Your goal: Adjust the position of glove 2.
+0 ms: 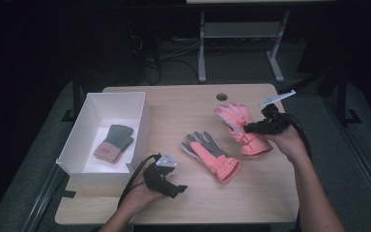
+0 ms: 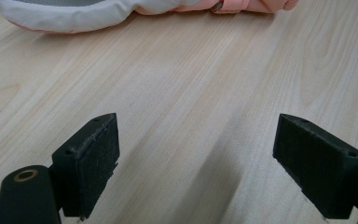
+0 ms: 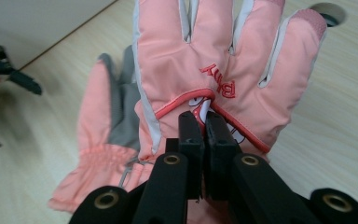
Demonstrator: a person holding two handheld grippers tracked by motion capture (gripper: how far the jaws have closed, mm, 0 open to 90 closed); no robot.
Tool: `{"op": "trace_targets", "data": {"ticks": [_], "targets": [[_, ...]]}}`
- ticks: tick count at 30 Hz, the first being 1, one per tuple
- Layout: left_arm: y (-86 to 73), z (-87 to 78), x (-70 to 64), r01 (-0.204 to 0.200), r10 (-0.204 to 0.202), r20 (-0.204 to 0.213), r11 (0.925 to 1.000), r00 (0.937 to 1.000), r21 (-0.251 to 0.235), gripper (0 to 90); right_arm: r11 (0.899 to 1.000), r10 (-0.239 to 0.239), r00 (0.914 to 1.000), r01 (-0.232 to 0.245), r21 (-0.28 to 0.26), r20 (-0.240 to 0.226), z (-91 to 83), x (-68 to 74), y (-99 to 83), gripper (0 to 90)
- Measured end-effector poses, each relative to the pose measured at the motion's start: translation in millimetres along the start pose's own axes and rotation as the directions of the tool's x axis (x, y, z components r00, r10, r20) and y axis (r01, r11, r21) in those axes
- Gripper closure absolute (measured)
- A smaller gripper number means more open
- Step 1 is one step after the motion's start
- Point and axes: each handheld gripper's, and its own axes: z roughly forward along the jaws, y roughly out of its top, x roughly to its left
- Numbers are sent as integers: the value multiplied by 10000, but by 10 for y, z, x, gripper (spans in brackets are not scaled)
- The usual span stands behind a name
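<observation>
Right gripper (image 3: pixel 204 122) pinches the back of the raised pink glove (image 3: pixel 214 70); left gripper (image 2: pixel 196 158) (jaws spread wide) hovers over the table (image 2: pixel 177 93), near the second pink glove (image 1: pixel 211 155).

The high view looks down on the table (image 1: pixel 265 193); both gripper views sit close above it, sharing the pink glove (image 1: pixel 213 155) (image 2: pixel 65 14) (image 3: pixel 105 140).

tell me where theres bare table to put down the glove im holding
Bare wood lies along the table's near edge, between the left gripper and the right forearm, and across the far strip behind the white box up to the cable hole. The middle is crowded: the palm-up glove lies close beside the held glove in the right gripper.
</observation>
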Motion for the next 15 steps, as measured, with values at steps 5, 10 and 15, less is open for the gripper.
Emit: {"op": "trace_targets", "data": {"ticks": [5, 10, 15], "targets": [[-2, 8, -25, -60, 59, 29, 10000, 10000, 76, 141, 9995, -287, 9985, 293, 121, -459, 38, 128, 11, 873], [4, 12, -16, -145, 145, 27, 9999, 9999, 85, 141, 9977, -575, 9943, 604, 303, -895, 127, 234, 63, 873], [5, 22, -22, -71, 70, 46, 10000, 10000, 39, 141, 9939, -913, 9882, 980, 498, -1228, 230, 358, 106, 873]]}}
